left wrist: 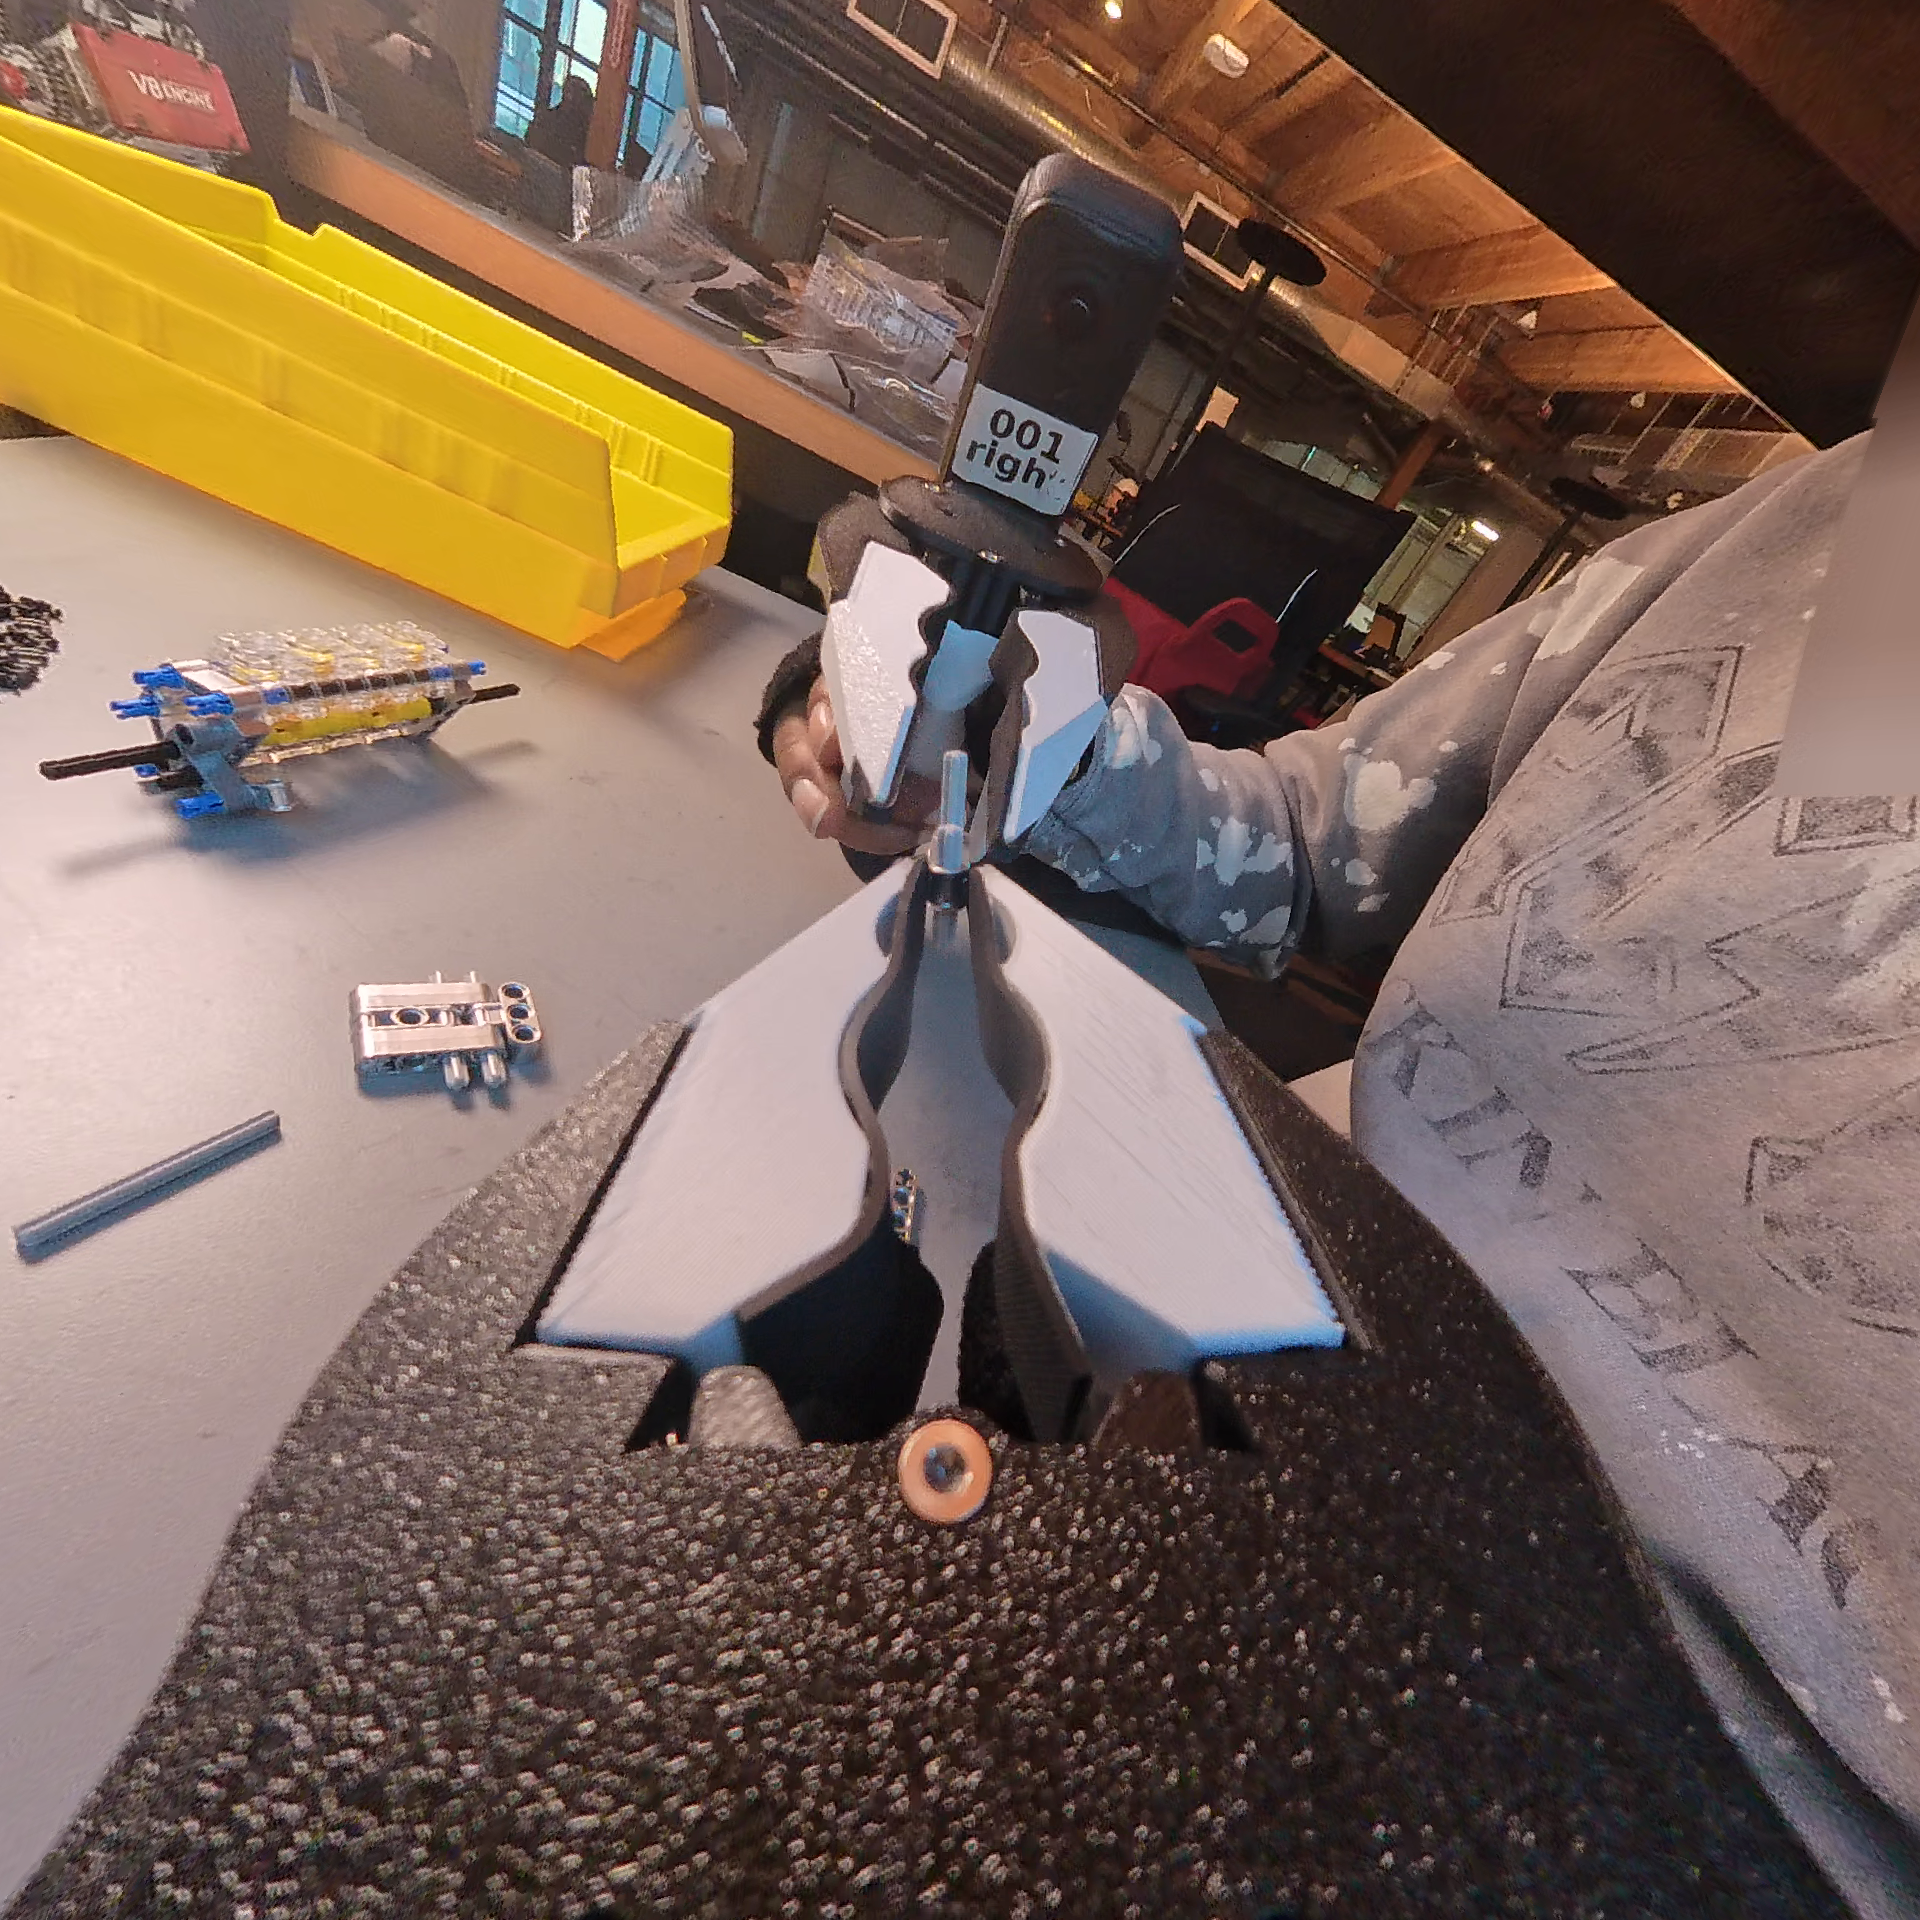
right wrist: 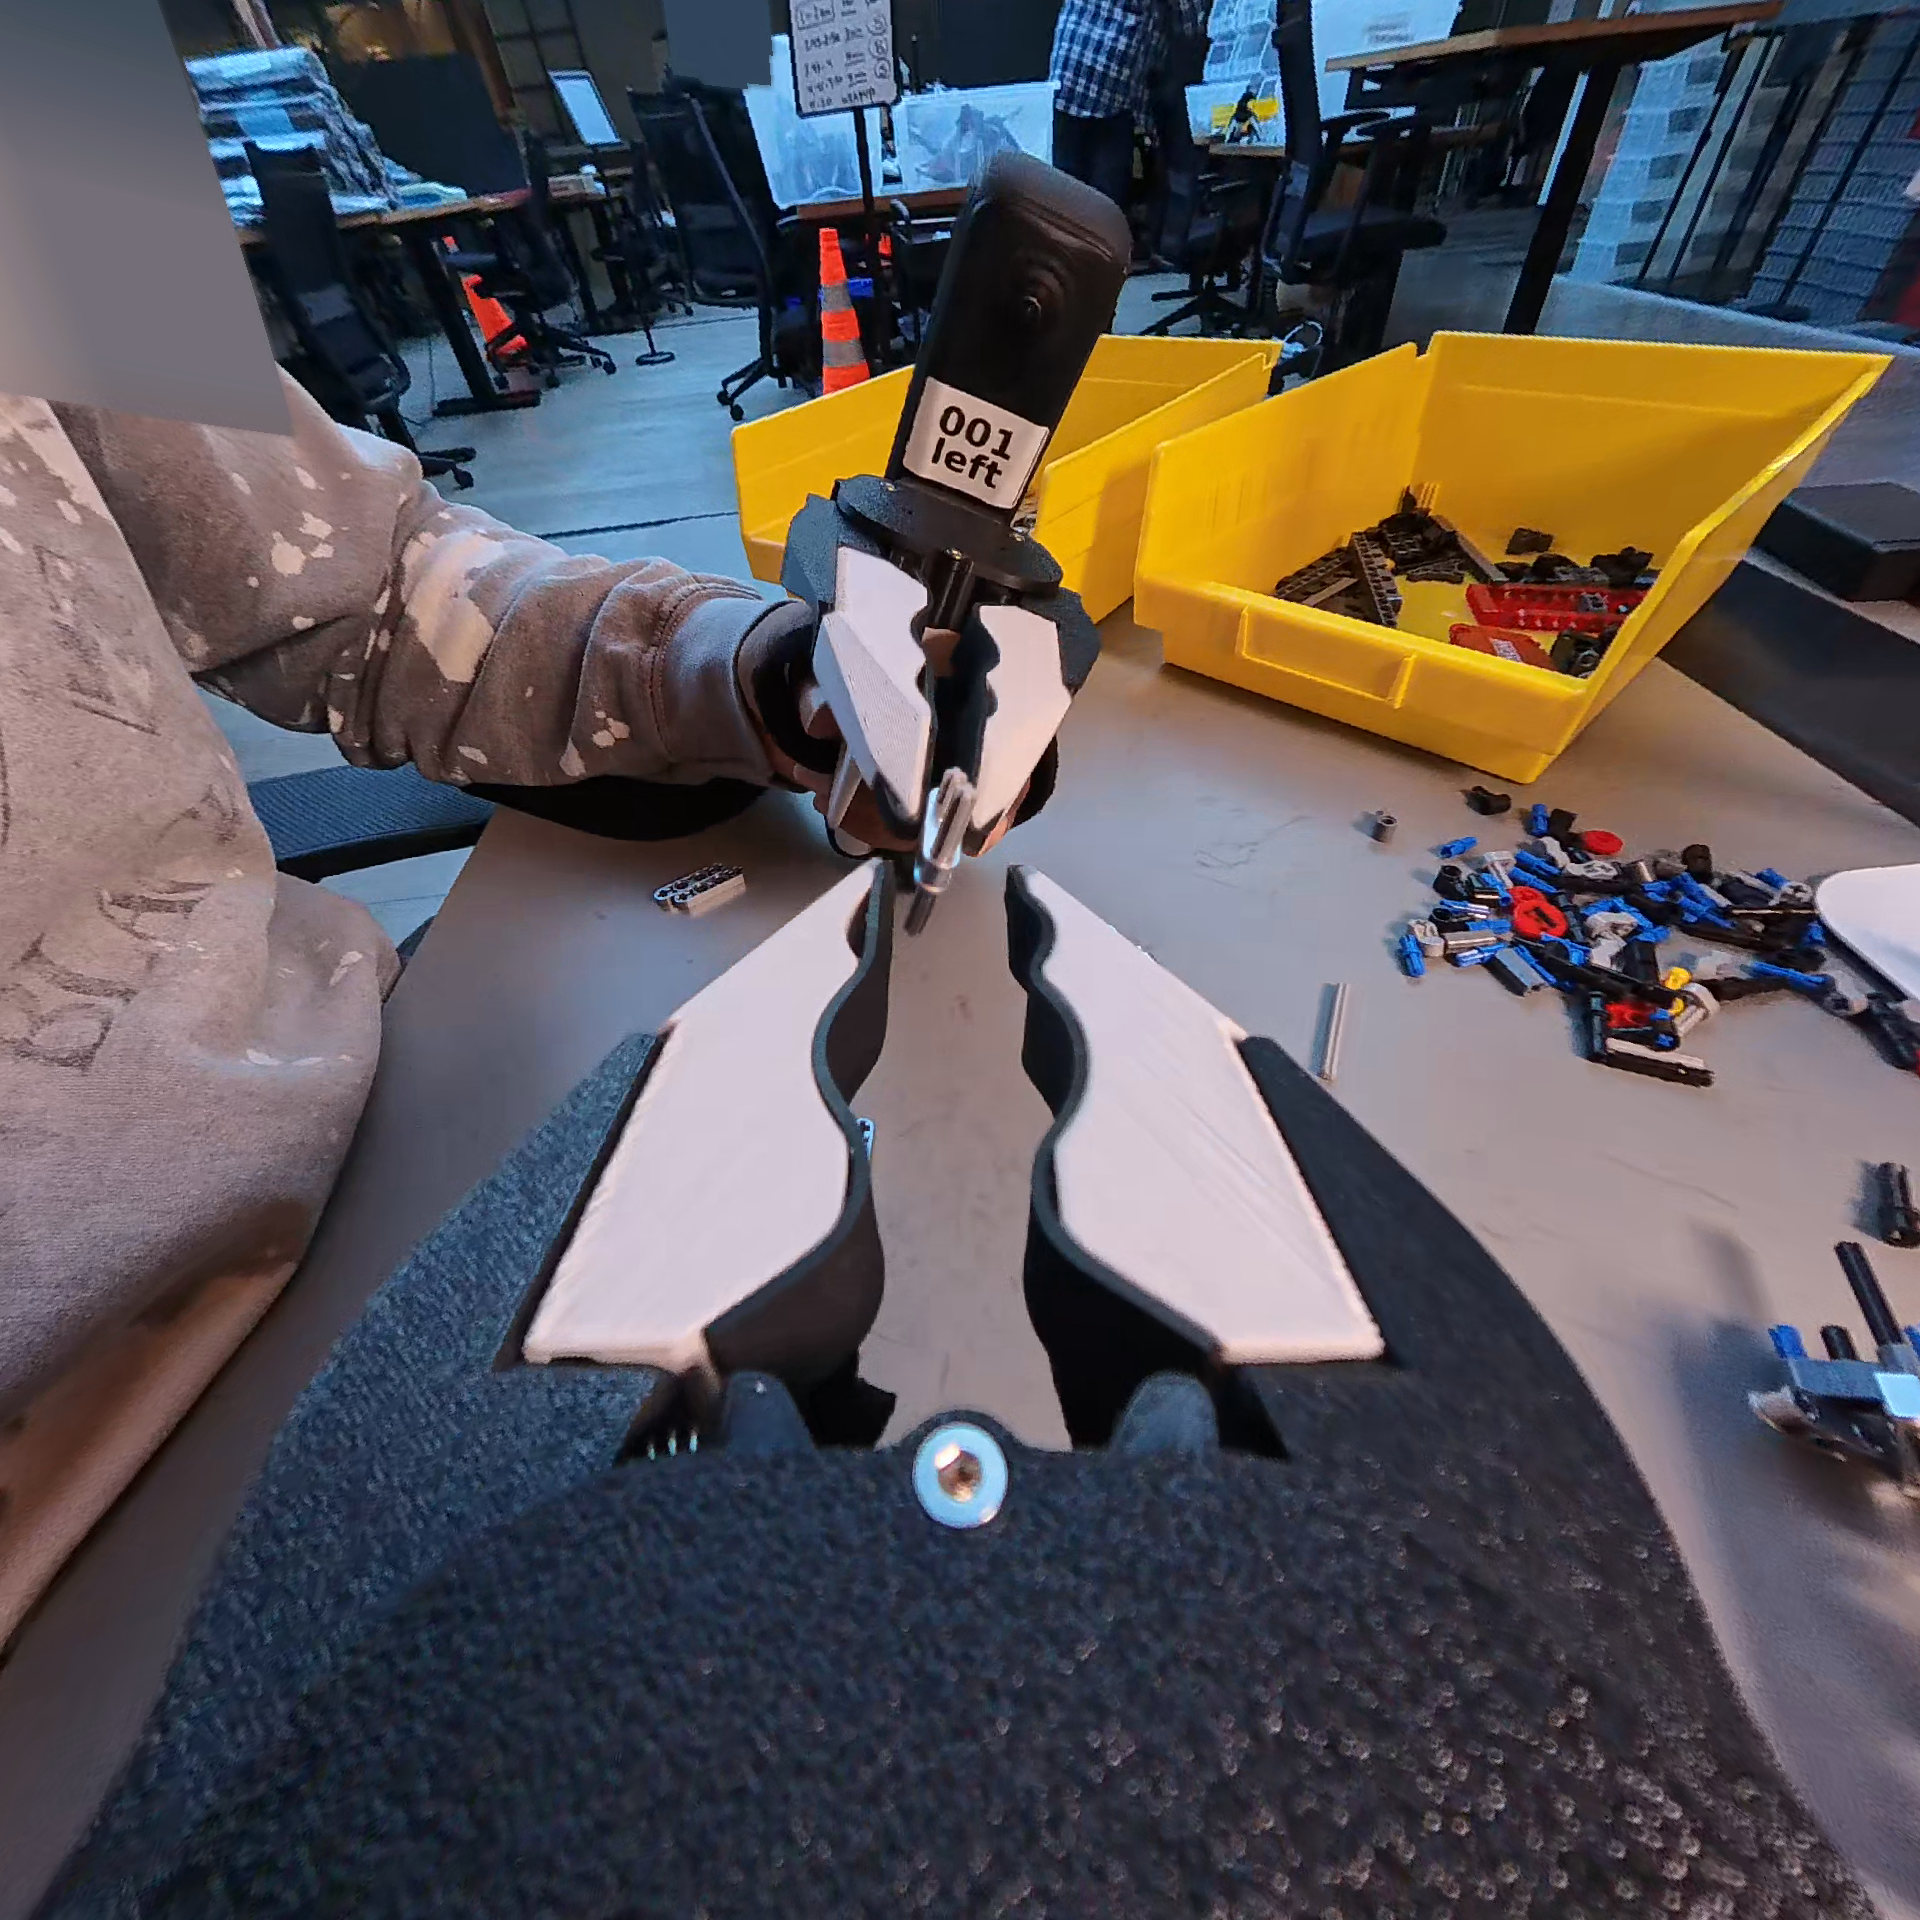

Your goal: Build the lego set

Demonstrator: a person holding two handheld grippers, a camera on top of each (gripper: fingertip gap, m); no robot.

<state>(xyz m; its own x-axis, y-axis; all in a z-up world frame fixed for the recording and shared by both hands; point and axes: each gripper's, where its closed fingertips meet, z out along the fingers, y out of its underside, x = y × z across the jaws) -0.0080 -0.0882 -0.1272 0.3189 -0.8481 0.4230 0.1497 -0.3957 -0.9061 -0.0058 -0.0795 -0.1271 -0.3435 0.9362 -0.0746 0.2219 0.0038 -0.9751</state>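
**Pinching a small connector between two facing tools**

The left gripper (left wrist: 943, 883) is clamping its jaws on a small light-grey plastic connector pin with a dark tip (left wrist: 948, 847), holding it in the air above the grey surface (right wrist: 1195, 831). The right gripper (right wrist: 948, 883) is facing it tip to tip with its jaws parted. The pin's dark end is sitting in that gap, close against one inner face; whether it is touching cannot be told.

The pin is looking light, rigid and smooth. Being so short, it is probably liable to swivel or pop free under a slanted squeeze. The thicker collar at its middle seems the steadiest place to grip, square across.

On the surface, a partly built clear-and-yellow brick assembly with blue pins (left wrist: 281, 717), a small grey beam block (left wrist: 442, 1023) and a loose grey axle rod (left wrist: 145, 1179) are lying well apart from the grippers. A heap of blue, black and red small parts (right wrist: 1621, 935) is lying near a yellow plastic bin (right wrist: 1351, 665) holding dark and red pieces.

Each gripper is carrying a black camera with a white label in black print (right wrist: 971, 447). The person's speckled grey sweatshirt sleeve (right wrist: 468, 623) is reaching in, and the garment is bearing faded printed lettering. A red banner with white lettering (left wrist: 156, 94) is showing in the background.
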